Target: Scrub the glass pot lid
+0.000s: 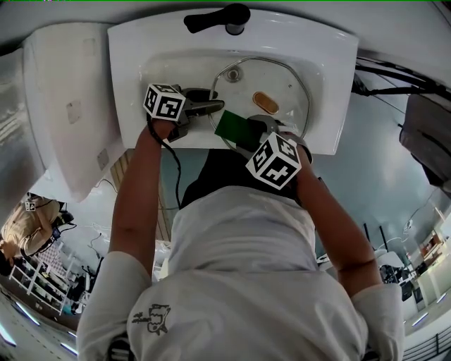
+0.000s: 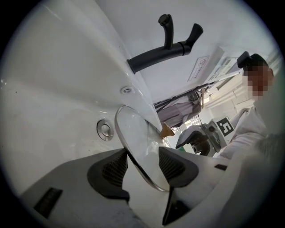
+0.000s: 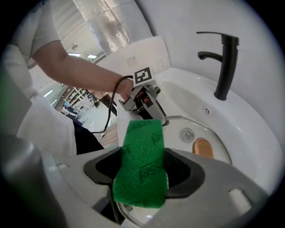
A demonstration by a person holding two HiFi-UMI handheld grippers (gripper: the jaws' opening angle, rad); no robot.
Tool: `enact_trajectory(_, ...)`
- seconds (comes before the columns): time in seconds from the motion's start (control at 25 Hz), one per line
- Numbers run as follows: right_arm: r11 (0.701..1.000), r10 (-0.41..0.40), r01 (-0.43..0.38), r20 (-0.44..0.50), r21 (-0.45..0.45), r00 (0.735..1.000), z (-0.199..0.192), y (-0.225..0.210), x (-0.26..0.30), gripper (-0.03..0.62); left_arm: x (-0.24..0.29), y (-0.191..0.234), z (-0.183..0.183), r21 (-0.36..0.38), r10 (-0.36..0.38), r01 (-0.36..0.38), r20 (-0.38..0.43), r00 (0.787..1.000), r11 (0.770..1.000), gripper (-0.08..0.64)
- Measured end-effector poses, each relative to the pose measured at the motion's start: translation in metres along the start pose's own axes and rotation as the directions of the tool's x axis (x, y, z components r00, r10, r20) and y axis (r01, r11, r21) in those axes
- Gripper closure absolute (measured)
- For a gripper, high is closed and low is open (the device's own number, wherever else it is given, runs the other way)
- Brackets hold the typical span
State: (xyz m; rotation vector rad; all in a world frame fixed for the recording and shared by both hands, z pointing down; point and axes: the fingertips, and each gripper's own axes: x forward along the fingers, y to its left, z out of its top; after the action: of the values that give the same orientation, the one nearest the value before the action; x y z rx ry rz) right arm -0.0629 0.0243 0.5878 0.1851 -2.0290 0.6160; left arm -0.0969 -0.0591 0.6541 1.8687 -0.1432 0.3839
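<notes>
The glass pot lid [image 1: 282, 77] with its brown knob [image 1: 266, 102] lies tilted in the white sink [image 1: 137, 92]. My left gripper [image 1: 215, 107] is at the lid's left rim. In the left gripper view the rim [image 2: 138, 142] runs slantwise between the two pads and touches both, so my left gripper [image 2: 142, 162] is shut on it. My right gripper [image 1: 245, 131] hangs over the lid's near edge, shut on a green scouring pad [image 1: 234, 127]. In the right gripper view the scouring pad [image 3: 142, 151] stands up out of the right gripper [image 3: 142, 173], with the lid [image 3: 178, 127] behind it.
A black faucet [image 1: 218, 17] stands at the back of the sink, and the drain [image 2: 104, 130] lies under the lid. A white fixture [image 1: 63, 106] flanks the sink on the left. The person's body fills the near side.
</notes>
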Motion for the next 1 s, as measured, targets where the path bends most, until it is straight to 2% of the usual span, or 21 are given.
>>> enact_trajectory(0.16, 0.999, -0.027, 0.027, -0.009, -0.034, 1.000, 0.000, 0.006, 0.002, 0.295, -0.004, -0.009, 0.004, 0.059, 0.001, -0.002, 0.021, 1.000, 0.998, 0.350)
enact_trajectory(0.64, 0.995, -0.085, 0.084, -0.006, -0.058, 0.996, 0.002, 0.012, -0.005, 0.295, -0.014, -0.033, 0.018, 0.208, -0.008, -0.016, 0.114, 0.993, 0.978, 0.362)
enact_trajectory(1.0, 0.992, -0.110, 0.109, -0.002, -0.069, 0.994, 0.011, 0.006, -0.006, 0.295, -0.019, -0.036, 0.033, 0.227, -0.025, -0.009, 0.143, 0.989, 0.974, 0.367)
